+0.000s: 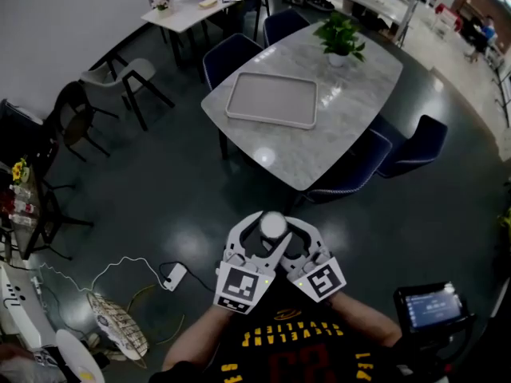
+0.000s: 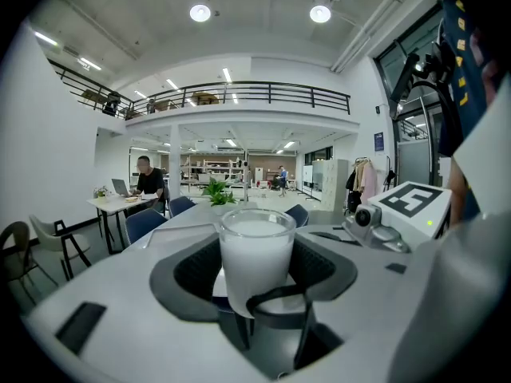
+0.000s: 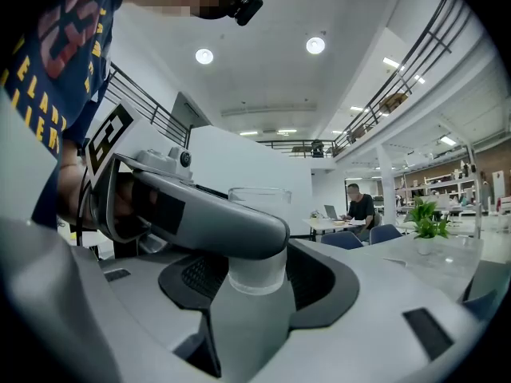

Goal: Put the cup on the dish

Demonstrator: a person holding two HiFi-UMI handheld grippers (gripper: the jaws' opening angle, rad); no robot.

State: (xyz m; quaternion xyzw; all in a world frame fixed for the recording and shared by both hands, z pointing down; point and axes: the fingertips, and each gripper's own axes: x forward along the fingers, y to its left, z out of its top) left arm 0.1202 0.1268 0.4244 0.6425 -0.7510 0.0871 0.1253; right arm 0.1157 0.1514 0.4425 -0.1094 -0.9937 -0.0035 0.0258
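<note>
Head view: both hand-held grippers are held close in front of the person's dark printed shirt, jaw tips converging on one frosted white glass cup point(image 1: 273, 226). The left gripper point(image 1: 262, 234) and right gripper point(image 1: 287, 234) cross over each other at the cup, their marker cubes side by side just behind it. Ahead of the grippers and well apart from them stands an oval white marble table point(image 1: 351, 126). On it lies the pale grey rectangular dish point(image 1: 271, 100), bare, with a green plant in a white pot point(image 1: 341, 40) beyond it towards the far edge. Navy upholstered chairs point(image 1: 415, 146) ring the table. Left gripper view: the cup stands upright between the two dark pads, and both pads meet its wall, so this gripper is clamped on the cup. The contents look milky white up to near the rim. The right gripper's marker cube shows just to the right. Right gripper view: the cup sits between this gripper's jaws too. Its grey lower body fills the gap between the pads, so these jaws also grip the cup. One grey jaw of the left gripper crosses in front of the cup at mid-height, leaving the clear rim visible above it. The cup is held in the air, not on the dish.
</note>
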